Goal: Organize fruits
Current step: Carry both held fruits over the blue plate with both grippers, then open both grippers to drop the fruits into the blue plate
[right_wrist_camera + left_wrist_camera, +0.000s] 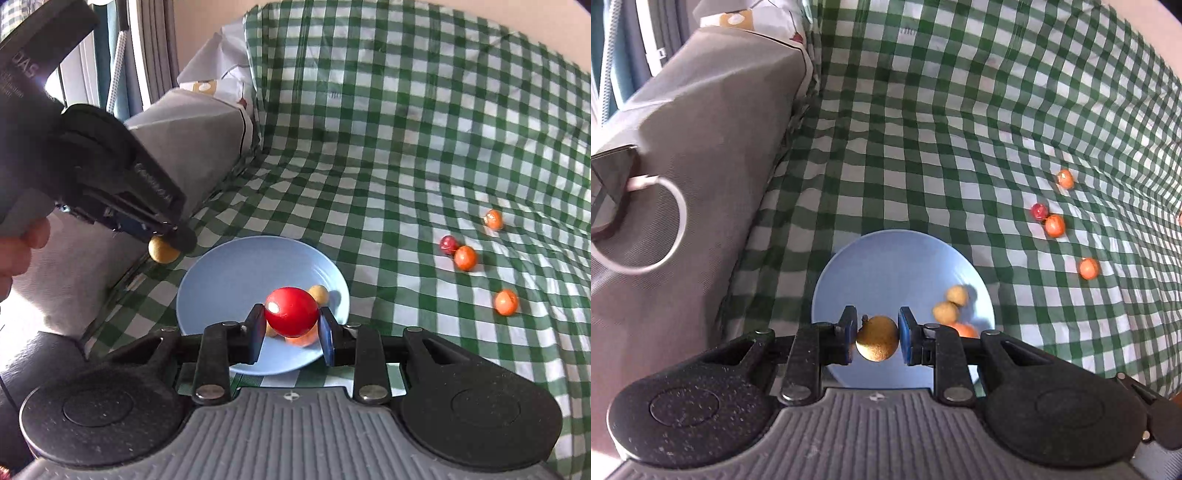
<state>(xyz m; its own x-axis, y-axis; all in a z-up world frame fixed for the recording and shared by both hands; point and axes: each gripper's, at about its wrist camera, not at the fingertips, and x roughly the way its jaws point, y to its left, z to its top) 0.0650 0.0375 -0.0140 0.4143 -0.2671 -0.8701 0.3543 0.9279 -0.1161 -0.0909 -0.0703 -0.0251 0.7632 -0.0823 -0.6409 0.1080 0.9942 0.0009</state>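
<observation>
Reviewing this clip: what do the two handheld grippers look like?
Both match: ribbed grey base, two round speckled black housings, black linkage bars with silver rivets, and blue-faced finger pads. The left gripper, seen from the right wrist, has a black body with white lettering and a pale grey handle.

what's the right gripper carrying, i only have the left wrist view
Observer: The right gripper is shut on a red round fruit, above the blue plate.
Operator: is my left one over the plate too
Observer: From the right wrist view, the left gripper and its brown-yellow fruit sit just outside the plate's far-left rim, above the checkered cloth.
Operator: anyone's hand in the way
Observer: A hand shows only at the left edge, gripping the left gripper's handle, away from the plate.
</observation>
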